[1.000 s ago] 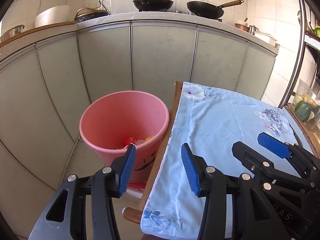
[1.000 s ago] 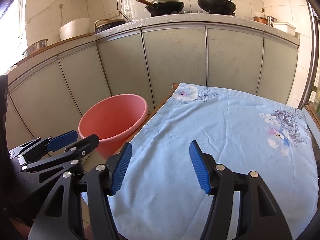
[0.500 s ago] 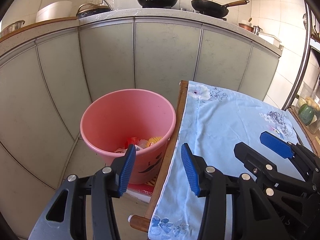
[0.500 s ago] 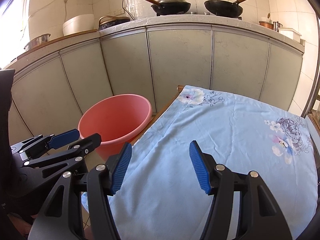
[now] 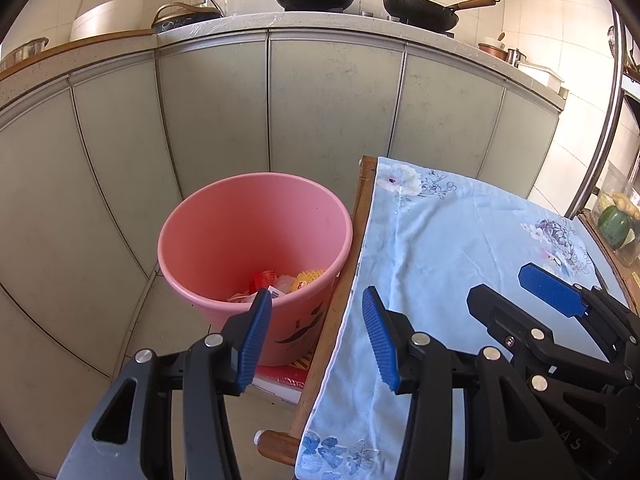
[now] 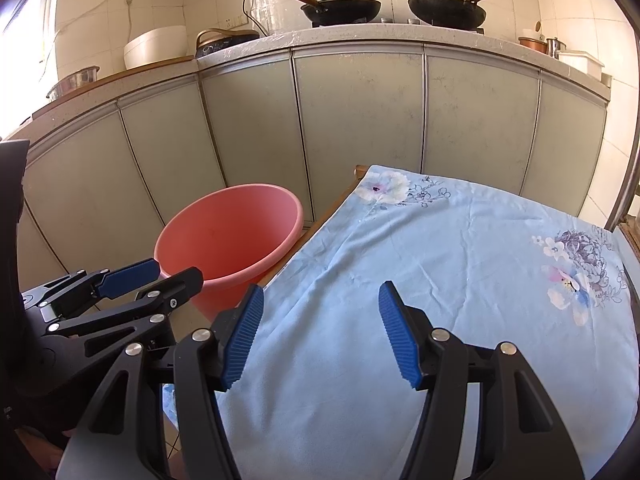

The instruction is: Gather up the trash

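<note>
My left gripper (image 5: 316, 336) is spread wide with nothing between its blue pads, held over the seam where the pink bucket (image 5: 256, 256) stands just beside the wooden table edge (image 5: 340, 304). My right gripper (image 6: 320, 334) is also spread and holds nothing, hovering over the pale blue flowered cloth (image 6: 460, 264) that covers the table.

Only my left wrist view looks down into the bucket: the trash (image 5: 280, 282) lies at its bottom, a red wrapper, a yellow piece and some pale scraps. The same view shows a red flat item (image 5: 286, 374) on the floor, partly under the bucket's base, and a glass jar of green and tan vegetables (image 5: 618, 220) at the far right. My right wrist view shows only the bucket's inner wall, not its contents, but it shows the cloth's whole top, which is bare, and my left gripper at lower left beside the bucket rim.

The bucket stands on the floor between the table's left edge and the grey cabinet doors (image 6: 352, 120), near both. The cloth hangs over the table's near corner, leaving a strip of wood bare along the left side. Two black woks (image 6: 340, 8) sit on the counter (image 6: 360, 36) above the cabinets.
</note>
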Demonstrator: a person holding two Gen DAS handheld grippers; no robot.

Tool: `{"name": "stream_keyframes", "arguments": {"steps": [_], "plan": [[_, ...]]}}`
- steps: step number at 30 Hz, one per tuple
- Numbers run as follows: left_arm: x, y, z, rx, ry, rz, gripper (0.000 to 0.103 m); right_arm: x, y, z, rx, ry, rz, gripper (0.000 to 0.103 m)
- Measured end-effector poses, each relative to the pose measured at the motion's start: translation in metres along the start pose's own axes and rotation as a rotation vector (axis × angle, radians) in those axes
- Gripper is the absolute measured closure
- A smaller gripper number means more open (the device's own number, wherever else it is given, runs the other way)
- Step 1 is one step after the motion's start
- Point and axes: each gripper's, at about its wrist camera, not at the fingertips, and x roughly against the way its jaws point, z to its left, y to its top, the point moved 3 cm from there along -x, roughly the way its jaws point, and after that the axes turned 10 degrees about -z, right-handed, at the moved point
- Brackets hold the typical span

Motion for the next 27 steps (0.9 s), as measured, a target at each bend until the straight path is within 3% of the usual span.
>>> {"name": "stream_keyframes", "arguments": {"steps": [27], "plan": [[0.0020, -0.0014, -0.0017, 0.000, 0.001, 0.001, 0.056, 0.0022, -0.0011, -0.0019, -0.005, 0.002, 0.003, 0.043]]}}
